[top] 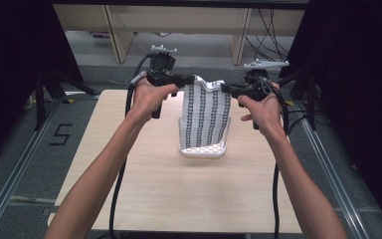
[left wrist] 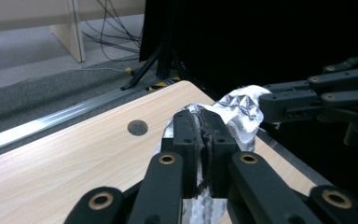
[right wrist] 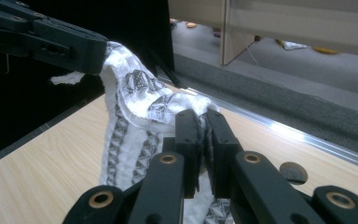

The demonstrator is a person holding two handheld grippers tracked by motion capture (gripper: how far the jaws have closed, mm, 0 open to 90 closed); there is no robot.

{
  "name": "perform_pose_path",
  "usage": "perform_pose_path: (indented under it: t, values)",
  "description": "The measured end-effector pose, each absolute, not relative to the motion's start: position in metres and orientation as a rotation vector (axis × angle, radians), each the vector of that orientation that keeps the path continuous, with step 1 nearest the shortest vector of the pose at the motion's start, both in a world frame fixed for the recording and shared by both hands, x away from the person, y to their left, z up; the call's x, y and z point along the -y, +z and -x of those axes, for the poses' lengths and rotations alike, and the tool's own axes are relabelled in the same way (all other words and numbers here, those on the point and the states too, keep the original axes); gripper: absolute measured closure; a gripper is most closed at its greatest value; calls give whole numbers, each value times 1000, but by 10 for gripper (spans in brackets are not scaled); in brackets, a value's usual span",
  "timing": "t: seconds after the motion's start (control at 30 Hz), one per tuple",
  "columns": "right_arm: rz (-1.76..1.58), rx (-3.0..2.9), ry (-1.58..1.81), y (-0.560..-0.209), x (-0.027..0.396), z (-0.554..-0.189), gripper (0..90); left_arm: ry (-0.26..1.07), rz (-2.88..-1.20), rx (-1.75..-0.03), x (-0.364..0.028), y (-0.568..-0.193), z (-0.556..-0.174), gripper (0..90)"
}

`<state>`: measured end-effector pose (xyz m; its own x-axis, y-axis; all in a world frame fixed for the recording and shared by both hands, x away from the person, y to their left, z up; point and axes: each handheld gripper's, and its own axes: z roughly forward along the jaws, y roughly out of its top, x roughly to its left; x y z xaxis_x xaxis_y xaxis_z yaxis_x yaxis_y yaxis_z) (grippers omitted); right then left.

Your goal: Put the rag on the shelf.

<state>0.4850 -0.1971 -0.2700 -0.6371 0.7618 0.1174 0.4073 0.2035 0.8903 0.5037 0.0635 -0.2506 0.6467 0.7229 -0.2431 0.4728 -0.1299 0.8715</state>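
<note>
White patterned cloth hangs stretched above the far half of the wooden table, its lower edge resting on the tabletop, left gripper clamped on one top corner and right gripper clamped on the other.

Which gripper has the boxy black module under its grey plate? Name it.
The left gripper, pinching the patterned cloth; the right gripper carries a bare grey plate.

White cloth with dark patterned stripes (lengthwise), held up by top corners, hanging stretched flat; lower edge folded on wooden counter, near its centre.
</note>
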Motion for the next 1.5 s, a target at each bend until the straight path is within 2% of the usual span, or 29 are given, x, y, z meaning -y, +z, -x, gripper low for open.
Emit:
perform_pose_path:
  t: [0.37, 0.97, 1.07, 1.2, 1.5]
  values:
    - [-1174, -2143, 1356, -286, 194, -519, 852, 276, -1797, -1039, -60, -270, -527, 846]
    - [-1288, -2171, 1294, -313, 185, -540, 807, 240, -1817, -1136, -63, -302, -545, 811]
    - [-1313, -2165, 1295, -314, 182, -541, 766, 226, -1825, -1165, -63, -308, -548, 733]
    - [-1289, -2170, 1312, -314, 179, -539, 725, 203, -1854, -1238, -61, -314, -552, 441]
    - [-1290, -2172, 1318, -313, 182, -535, 689, 198, -1858, -1208, -64, -308, -547, 407]
